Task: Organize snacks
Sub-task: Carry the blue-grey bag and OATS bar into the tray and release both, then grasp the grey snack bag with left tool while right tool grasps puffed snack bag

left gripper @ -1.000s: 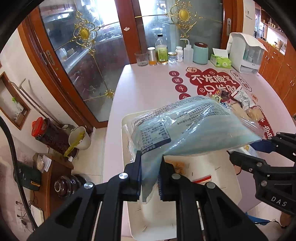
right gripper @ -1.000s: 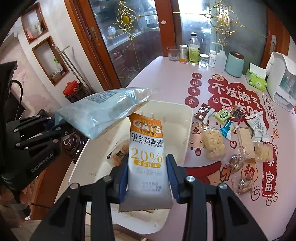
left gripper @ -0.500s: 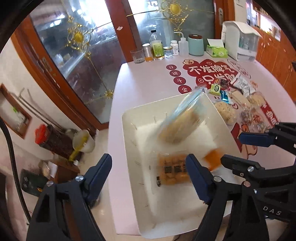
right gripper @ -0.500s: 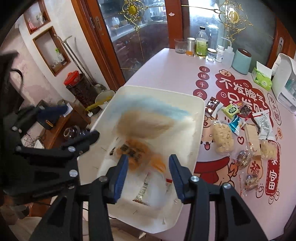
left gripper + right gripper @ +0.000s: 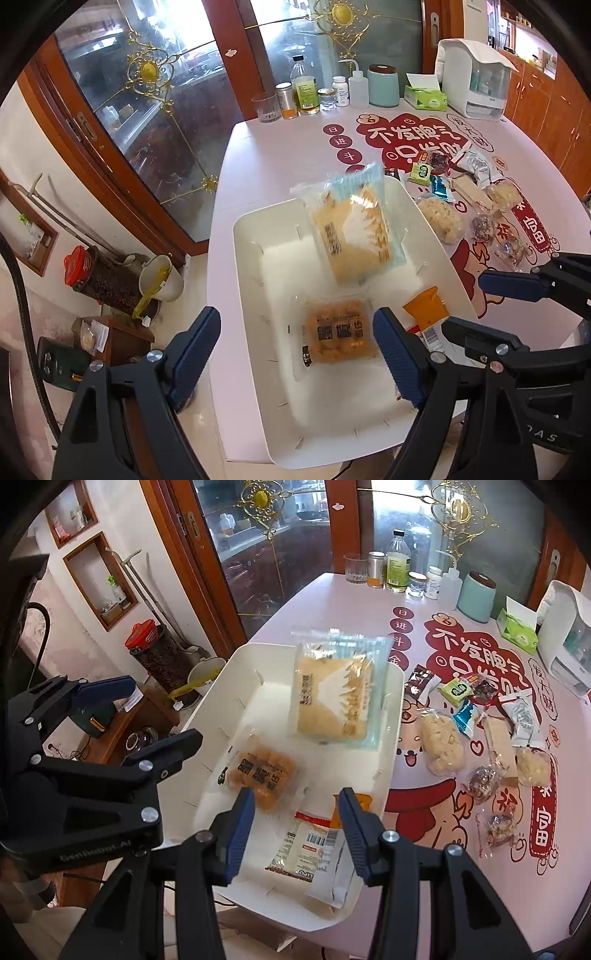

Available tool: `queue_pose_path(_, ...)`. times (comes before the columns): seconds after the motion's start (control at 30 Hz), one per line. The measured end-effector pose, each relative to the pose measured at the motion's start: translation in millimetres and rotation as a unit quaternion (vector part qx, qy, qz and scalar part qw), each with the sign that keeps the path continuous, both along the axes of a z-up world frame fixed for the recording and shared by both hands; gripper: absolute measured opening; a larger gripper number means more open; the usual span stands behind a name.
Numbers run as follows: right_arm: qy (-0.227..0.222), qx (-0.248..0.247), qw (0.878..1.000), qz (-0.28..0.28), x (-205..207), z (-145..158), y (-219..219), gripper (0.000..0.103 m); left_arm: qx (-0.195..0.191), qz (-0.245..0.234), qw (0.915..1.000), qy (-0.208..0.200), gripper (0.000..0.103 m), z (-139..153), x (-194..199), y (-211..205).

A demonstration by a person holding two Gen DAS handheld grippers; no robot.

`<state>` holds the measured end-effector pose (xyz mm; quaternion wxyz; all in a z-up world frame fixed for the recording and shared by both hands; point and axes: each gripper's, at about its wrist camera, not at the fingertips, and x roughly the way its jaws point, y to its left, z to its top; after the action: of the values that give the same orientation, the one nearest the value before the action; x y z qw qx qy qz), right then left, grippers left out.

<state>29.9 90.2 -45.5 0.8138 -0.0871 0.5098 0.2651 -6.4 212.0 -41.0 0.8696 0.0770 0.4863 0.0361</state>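
Note:
A white tray [image 5: 255, 266] [image 5: 218, 686] sits at the table's near left corner. In it lie a large blue-edged bag of yellow crackers [image 5: 352, 230] [image 5: 334, 688] leaning on the far rim, a clear pack of golden puffs [image 5: 338, 332] [image 5: 260, 773], and an orange-and-white oat bar [image 5: 426, 314] [image 5: 314, 849]. My left gripper [image 5: 295, 354] is open and empty above the tray's near end. My right gripper [image 5: 297, 834] is open and empty just above the oat bar.
Several loose snack packets [image 5: 480, 731] [image 5: 461, 195] lie on the red-printed tablecloth right of the tray. Bottles, jars and a glass [image 5: 306, 96] stand at the far edge, with a teal canister [image 5: 476, 596], a tissue box [image 5: 517, 629] and a white appliance [image 5: 472, 85].
Both grippers opened: the left let go of the blue cracker bag and the right let go of the oat bar. Both packs dropped into the tray and now lie still.

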Motion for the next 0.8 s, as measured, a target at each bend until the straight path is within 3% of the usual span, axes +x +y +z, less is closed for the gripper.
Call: queue_pose_path(0.8,-0.003,-0.003,1.000,-0.004,4,2,-27,0.048,-0.014,-0.004,0.9999,0.007,0.085,3,16,-28)
